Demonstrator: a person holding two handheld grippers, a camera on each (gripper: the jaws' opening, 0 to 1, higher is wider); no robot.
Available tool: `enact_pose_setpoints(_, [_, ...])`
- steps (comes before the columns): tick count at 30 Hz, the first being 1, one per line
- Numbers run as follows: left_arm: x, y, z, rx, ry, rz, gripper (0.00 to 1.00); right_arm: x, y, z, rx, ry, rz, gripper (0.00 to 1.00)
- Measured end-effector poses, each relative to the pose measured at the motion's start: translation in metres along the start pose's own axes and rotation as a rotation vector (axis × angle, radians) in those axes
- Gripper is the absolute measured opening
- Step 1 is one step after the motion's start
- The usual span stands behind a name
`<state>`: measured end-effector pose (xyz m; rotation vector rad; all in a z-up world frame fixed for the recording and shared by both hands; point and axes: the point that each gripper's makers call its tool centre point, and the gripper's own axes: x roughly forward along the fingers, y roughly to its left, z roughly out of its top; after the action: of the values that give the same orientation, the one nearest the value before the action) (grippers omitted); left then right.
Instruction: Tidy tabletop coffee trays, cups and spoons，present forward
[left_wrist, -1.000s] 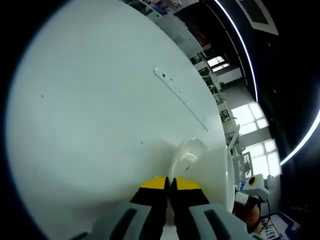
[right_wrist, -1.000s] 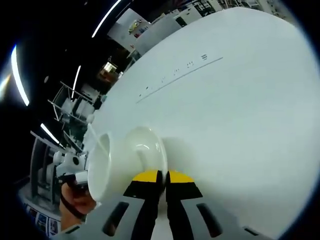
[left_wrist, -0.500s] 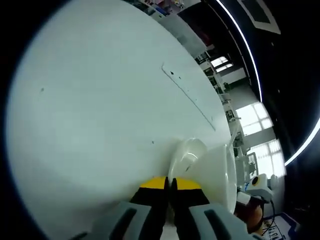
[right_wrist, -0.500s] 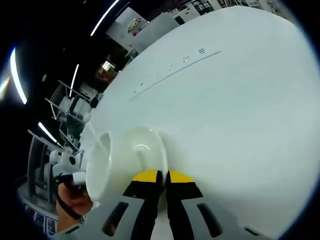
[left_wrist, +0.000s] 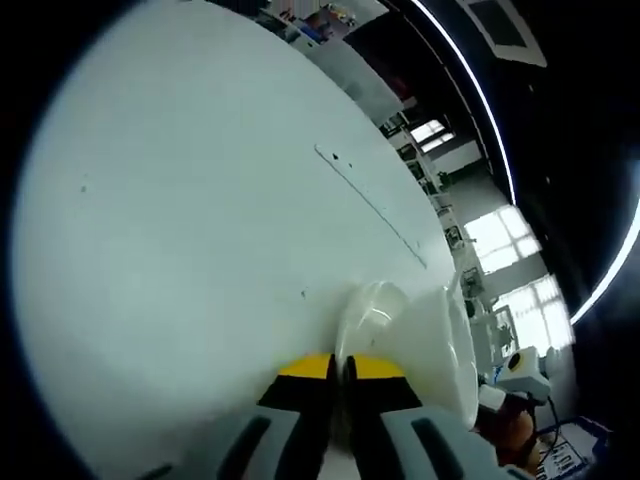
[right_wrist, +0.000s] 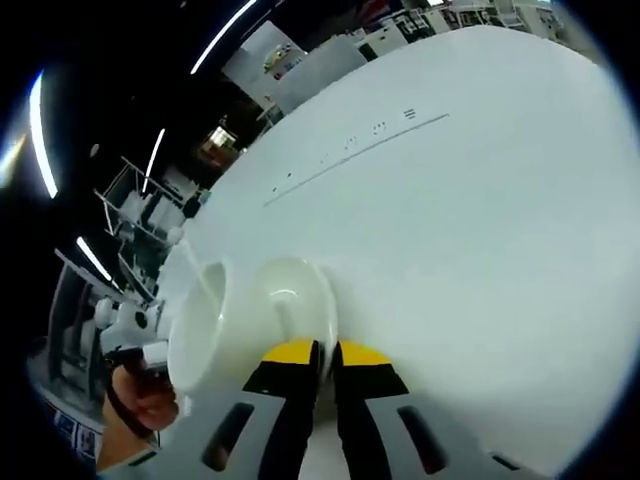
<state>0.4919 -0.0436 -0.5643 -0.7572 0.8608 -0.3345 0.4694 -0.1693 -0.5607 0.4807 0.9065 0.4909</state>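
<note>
Saucer of glossy white ceramic (left_wrist: 425, 345), round and shallow, held between the two grippers above a plain white surface (left_wrist: 200, 220); a white ceramic cup (left_wrist: 372, 310) sits on the saucer, tipped with it in both views. In the left gripper view the left gripper (left_wrist: 338, 368), grey-bodied with yellow-and-black jaw tips, has its jaws drawn almost together on the near rim of the saucer, with only a thin dark slit between them; the cup lies just beyond the tips, and the saucer's far rim runs toward the surface's right edge. In the right gripper view the right gripper (right_wrist: 322, 355), of the same build, likewise has its jaws nearly closed on the rim of the white saucer (right_wrist: 195, 335), whose round face curves away to the left, with the cup (right_wrist: 295, 300) touching it just beyond the jaw tips. At the lower left of this view a hand (right_wrist: 140, 405) grips a dark handle beside the saucer; in the left gripper view a hand (left_wrist: 505, 430) appears at the lower right, past the saucer's rim. A thin straight seam (right_wrist: 355, 150) with small dark marks crosses the surface well beyond the crockery. Shelving and bright strip lights lie past the surface's far edge.
</note>
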Motion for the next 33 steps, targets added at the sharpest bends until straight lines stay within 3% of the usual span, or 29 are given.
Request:
enact_pose_setpoints(1, [0.0,0.0,0.002,0.044,-0.024,-0.002,0.09,0.0,0.0,0.0,-0.008,-0.005,0.003,0.08])
enact_pose_setpoints(4, [-0.003,-0.005,-0.007,0.063,-0.05,0.003,0.09,-0.001,0.002,0.001,-0.049,-0.057,0.003,0.09])
enact_pose_setpoints(7, [-0.003,-0.004,-0.003,0.067,-0.07,-0.001,0.1,-0.003,0.005,0.002,-0.092,-0.089,0.01,0.13])
enact_pose_setpoints(9, [-0.005,-0.003,0.002,0.114,-0.112,0.016,0.1,-0.003,0.003,0.009,-0.137,-0.116,0.0,0.15])
enact_pose_setpoints(10, [-0.007,-0.005,0.005,0.153,-0.149,0.022,0.1,-0.005,0.005,0.011,-0.164,-0.125,0.0,0.17])
enact_pose_setpoints(12, [-0.014,-0.007,0.004,0.258,-0.159,0.046,0.09,-0.01,0.003,0.015,-0.182,-0.148,-0.039,0.17])
enact_pose_setpoints(14, [-0.023,-0.008,0.005,0.351,-0.208,0.08,0.09,-0.015,0.004,0.02,-0.273,-0.174,-0.065,0.17])
enact_pose_setpoints(16, [-0.023,-0.004,0.025,0.427,-0.242,0.103,0.09,-0.022,0.004,0.026,-0.329,-0.21,-0.096,0.17])
enact_pose_setpoints(21, [-0.056,-0.024,0.026,0.466,-0.384,0.01,0.1,-0.049,0.009,0.041,-0.414,-0.329,-0.08,0.19])
enact_pose_setpoints(23, [-0.068,-0.025,0.028,0.522,-0.414,0.013,0.1,-0.064,0.011,0.047,-0.445,-0.391,-0.089,0.19])
enact_pose_setpoints(28, [-0.106,-0.027,0.03,0.778,-0.531,0.066,0.1,-0.097,0.018,0.052,-0.496,-0.485,-0.099,0.19])
enact_pose_setpoints(30, [-0.119,-0.03,0.027,0.788,-0.562,0.064,0.1,-0.108,0.02,0.051,-0.514,-0.5,-0.107,0.19])
enact_pose_setpoints(32, [-0.121,-0.03,0.034,0.82,-0.561,0.076,0.1,-0.116,0.02,0.05,-0.52,-0.506,-0.107,0.19])
enact_pose_setpoints(33, [-0.126,-0.032,0.029,0.826,-0.569,0.084,0.1,-0.119,0.02,0.05,-0.519,-0.513,-0.106,0.19])
